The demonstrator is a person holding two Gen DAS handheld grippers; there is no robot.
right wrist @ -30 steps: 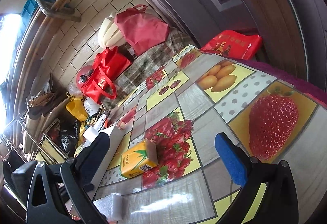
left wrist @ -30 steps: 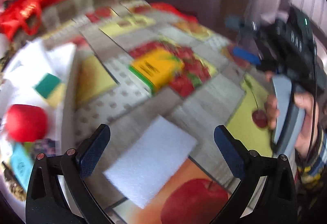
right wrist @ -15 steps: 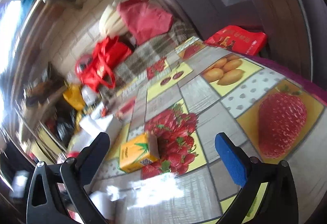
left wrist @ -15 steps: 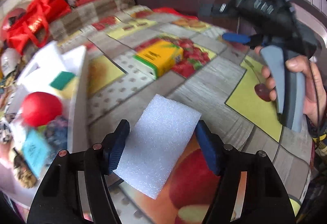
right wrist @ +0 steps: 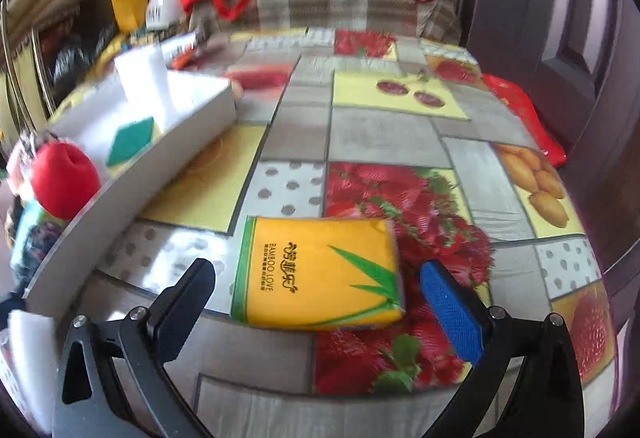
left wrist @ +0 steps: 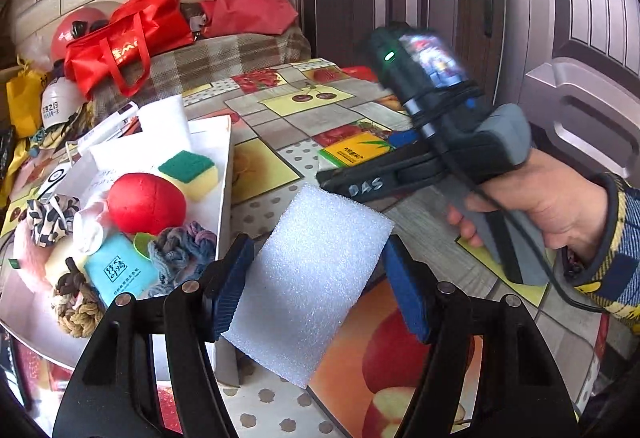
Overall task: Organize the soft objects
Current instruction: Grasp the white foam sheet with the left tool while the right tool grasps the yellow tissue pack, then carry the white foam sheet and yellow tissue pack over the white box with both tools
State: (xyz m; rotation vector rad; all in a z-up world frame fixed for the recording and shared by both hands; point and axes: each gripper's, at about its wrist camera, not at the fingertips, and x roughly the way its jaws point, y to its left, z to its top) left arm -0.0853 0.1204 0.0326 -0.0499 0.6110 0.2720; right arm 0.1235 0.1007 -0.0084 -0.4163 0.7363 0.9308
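1. Holding the white foam sheet between the blue pads of the left gripper, clamped on both long edges, tilted, apparently lifted off the tablecloth near the table's near edge.
2. Sitting just left of that: the white tray, near corner close to the foam, already loaded with a red ball, a green-and-yellow sponge, a blue knitted piece, a teal packet and rope bits.
3. Judging the step: one soft item picked, carry to the tray pending; likely needs a short swing leftward over the tray's right wall, then a release onto a bare patch toward the far end.
4. Hovering farther along the table, the right gripper, jaws wide apart and gripping nothing, pads straddling the near end of the yellow tissue pack, which lies flat on the strawberry panel near the table's middle.
5. Judging that side: approach nearly lined up; calls for advancing a little, then squeezing gently across the pack's short sides, soft wrapping likely to dent.
6. Lying beyond, past the table's far edge: red bags on a plaid cover.
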